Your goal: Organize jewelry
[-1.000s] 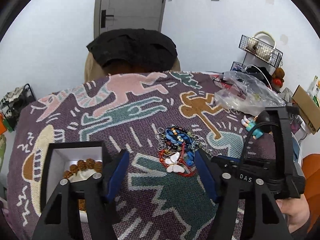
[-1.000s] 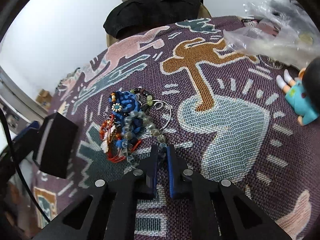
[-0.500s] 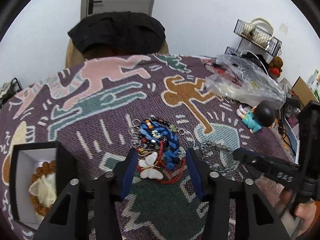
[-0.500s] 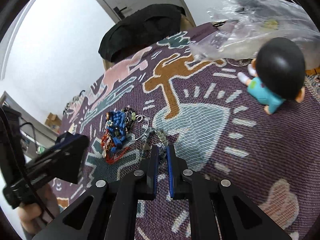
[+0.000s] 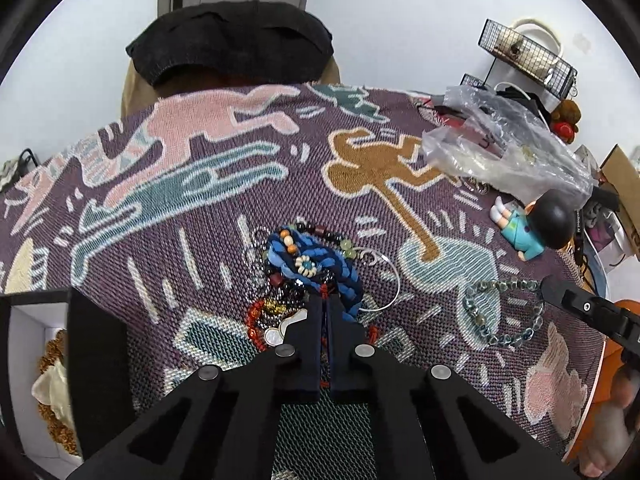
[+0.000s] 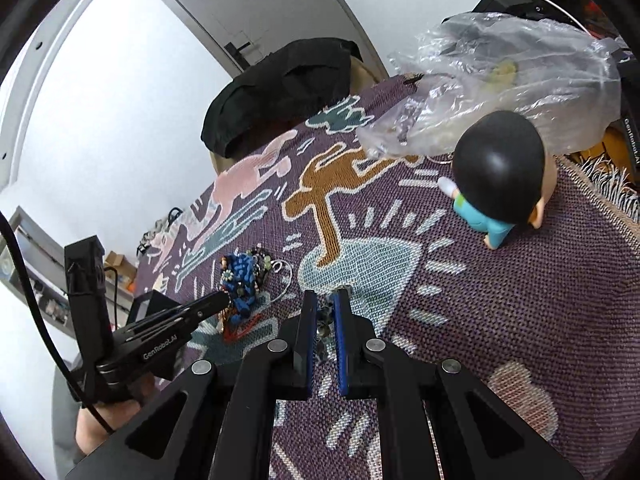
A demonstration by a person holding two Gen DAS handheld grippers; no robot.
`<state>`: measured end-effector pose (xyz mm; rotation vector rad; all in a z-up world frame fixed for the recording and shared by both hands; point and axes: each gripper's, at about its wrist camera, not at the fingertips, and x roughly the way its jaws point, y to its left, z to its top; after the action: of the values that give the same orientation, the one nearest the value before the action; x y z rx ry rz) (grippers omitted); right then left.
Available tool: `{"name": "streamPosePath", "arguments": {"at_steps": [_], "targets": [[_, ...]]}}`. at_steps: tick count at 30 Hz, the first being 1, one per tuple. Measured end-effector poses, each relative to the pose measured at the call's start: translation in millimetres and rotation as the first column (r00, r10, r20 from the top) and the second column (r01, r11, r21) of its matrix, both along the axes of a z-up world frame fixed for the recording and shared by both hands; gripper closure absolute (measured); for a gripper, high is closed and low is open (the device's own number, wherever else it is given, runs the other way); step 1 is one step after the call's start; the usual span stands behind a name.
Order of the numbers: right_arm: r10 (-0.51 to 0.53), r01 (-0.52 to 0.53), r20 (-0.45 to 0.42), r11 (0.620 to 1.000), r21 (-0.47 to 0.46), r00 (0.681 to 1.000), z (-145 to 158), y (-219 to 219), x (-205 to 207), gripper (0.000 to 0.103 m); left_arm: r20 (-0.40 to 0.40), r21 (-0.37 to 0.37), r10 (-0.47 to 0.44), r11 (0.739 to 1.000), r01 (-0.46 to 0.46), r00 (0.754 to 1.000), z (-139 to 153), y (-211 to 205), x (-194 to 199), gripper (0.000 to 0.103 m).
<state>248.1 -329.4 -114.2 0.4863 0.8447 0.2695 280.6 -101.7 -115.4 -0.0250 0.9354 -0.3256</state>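
A pile of jewelry (image 5: pixel 308 268) lies mid-table on the patterned cloth: a blue braided bracelet, dark beads, a red cord piece with a white butterfly pendant (image 5: pixel 280 330). My left gripper (image 5: pixel 325 300) is shut on the red cord at the pile's near edge. A grey-blue bead bracelet (image 5: pixel 500 312) lies stretched out to the right. My right gripper (image 6: pixel 325 300) is shut on its end; the beads (image 6: pixel 323 330) show between the fingers. The pile also shows in the right wrist view (image 6: pixel 242 280).
An open black box (image 5: pixel 60 364) with white lining holds a brown bead bracelet at the left. A doll figure (image 5: pixel 532 226) and a clear plastic bag (image 5: pixel 500 148) lie at the right. A chair with black cloth (image 5: pixel 232 48) stands behind the table.
My left gripper moved forward and closed on the red cord. My right gripper pulled the grey-blue bracelet out of the pile to the right.
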Motion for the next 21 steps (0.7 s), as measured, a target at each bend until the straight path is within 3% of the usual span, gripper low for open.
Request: {"name": "streamPosePath", "arguments": {"at_steps": [3, 5, 12, 17, 19, 20, 21], "targets": [[-0.002, 0.002, 0.011, 1.0, 0.006, 1.0, 5, 0, -2, 0.094, 0.031, -0.012, -0.001, 1.0, 0.002, 1.0, 14, 2, -5, 0.102], [0.003, -0.003, 0.019, 1.0, 0.008, 1.0, 9, 1, -4, 0.101, 0.064, -0.018, 0.004, 1.0, -0.003, 0.998, 27, 4, -10, 0.102], [0.016, -0.015, 0.051, 1.0, -0.01, 0.999, 25, 12, -8, 0.101, 0.151, -0.054, 0.015, 0.999, -0.007, 0.988, 69, 14, -27, 0.102], [0.025, -0.024, 0.01, 0.991, -0.13, 1.0, 21, 22, -8, 0.1, 0.208, -0.07, 0.02, 0.998, -0.006, 0.978, 94, 22, -42, 0.102], [0.027, -0.032, -0.032, 0.986, -0.162, 0.999, 14, 23, -7, 0.093, 0.223, -0.074, 0.023, 0.997, -0.007, 0.974, 101, 25, -46, 0.102], [0.027, -0.035, -0.045, 0.986, -0.165, 0.999, 11, 20, -6, 0.071, 0.23, -0.078, 0.025, 0.997, -0.008, 0.973, 104, 27, -48, 0.102], [0.021, -0.03, -0.056, 0.985, -0.17, 0.998, 8, 18, -6, 0.042, 0.234, -0.08, 0.028, 0.997, -0.009, 0.972, 106, 29, -49, 0.102]]}}
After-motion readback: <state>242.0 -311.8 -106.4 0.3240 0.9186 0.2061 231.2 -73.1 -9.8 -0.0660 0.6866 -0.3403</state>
